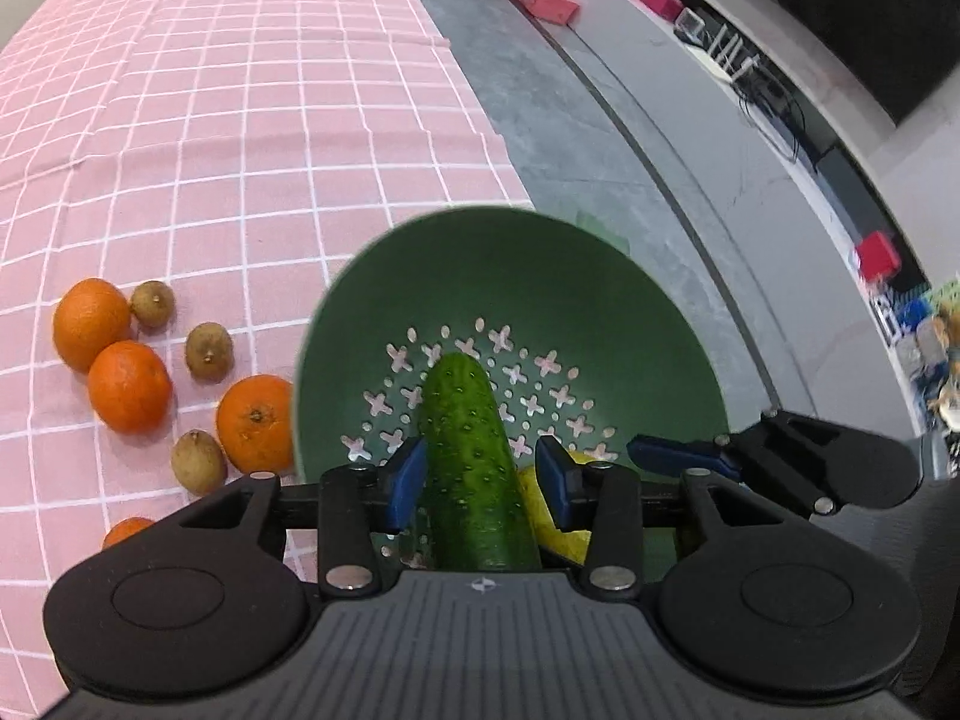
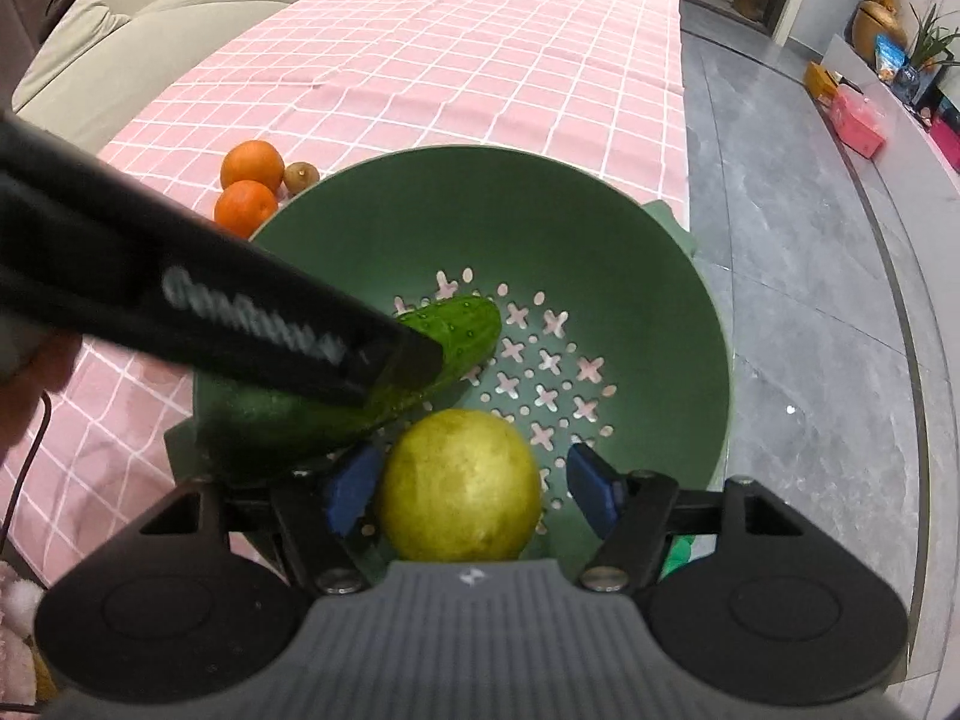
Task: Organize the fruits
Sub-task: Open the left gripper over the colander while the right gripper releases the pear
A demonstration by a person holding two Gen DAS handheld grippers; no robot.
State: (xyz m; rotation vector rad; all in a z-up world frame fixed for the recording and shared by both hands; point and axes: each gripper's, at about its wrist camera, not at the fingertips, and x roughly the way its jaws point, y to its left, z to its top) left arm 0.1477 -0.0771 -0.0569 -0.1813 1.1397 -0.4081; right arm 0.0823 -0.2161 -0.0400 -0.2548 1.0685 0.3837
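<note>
Bumpy cucumber, smooth round pear in perforated green colander — both between spread jaws (untouched); three glossy oranges beside.

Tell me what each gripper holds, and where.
Nothing gripped. Left gripper open around the cucumber; right gripper open around the yellow fruit; both lie in the colander.
</note>
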